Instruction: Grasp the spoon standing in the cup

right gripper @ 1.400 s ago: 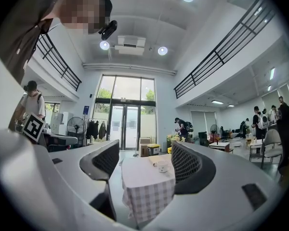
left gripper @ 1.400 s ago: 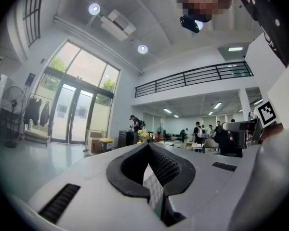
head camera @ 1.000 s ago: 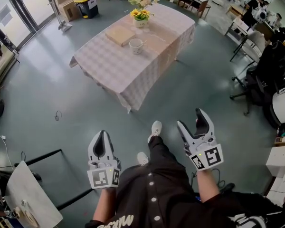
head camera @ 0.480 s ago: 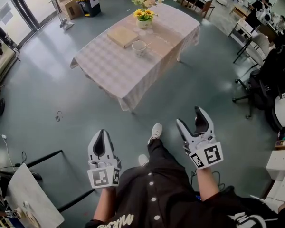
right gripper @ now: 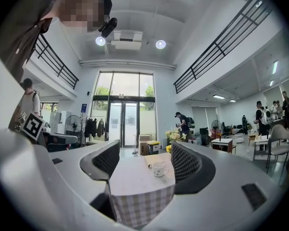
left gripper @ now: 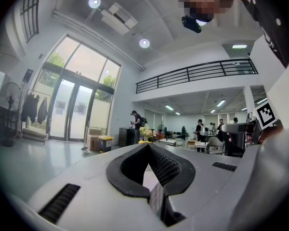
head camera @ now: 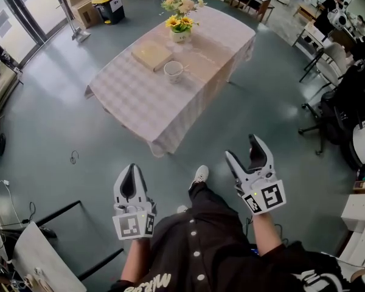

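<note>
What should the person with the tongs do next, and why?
Probably step closer to the table: the cup stands far beyond the right tongs, open and aimed at it, and the left tongs, shut.

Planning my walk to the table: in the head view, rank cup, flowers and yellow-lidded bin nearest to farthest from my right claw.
1. Cup, ahead and left of the right claw.
2. Flowers, farther back behind the cup.
3. Bin, far back, leftmost.
</note>
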Tool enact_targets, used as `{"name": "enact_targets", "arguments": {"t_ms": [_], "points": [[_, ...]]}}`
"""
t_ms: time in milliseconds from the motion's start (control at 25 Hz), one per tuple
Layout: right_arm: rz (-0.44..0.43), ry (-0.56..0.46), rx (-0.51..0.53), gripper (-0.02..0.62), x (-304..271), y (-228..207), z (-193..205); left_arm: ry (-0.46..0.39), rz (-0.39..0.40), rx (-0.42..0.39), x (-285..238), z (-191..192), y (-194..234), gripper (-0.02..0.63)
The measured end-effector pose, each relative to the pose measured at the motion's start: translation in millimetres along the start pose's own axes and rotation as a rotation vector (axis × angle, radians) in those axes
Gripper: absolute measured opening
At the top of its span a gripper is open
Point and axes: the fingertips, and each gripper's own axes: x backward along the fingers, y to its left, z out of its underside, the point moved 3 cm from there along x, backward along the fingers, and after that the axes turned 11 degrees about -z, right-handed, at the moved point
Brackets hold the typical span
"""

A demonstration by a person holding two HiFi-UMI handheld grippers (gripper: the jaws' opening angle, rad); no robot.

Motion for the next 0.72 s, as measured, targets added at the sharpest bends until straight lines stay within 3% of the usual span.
{"name": "enact_targets", "arguments": {"t_ms": [720], "points": [[-0.089,0.039,-0.012,0.313,-112,-111,2,0.027,-0.085,0.007,-136,-7,-13,0.017]]}}
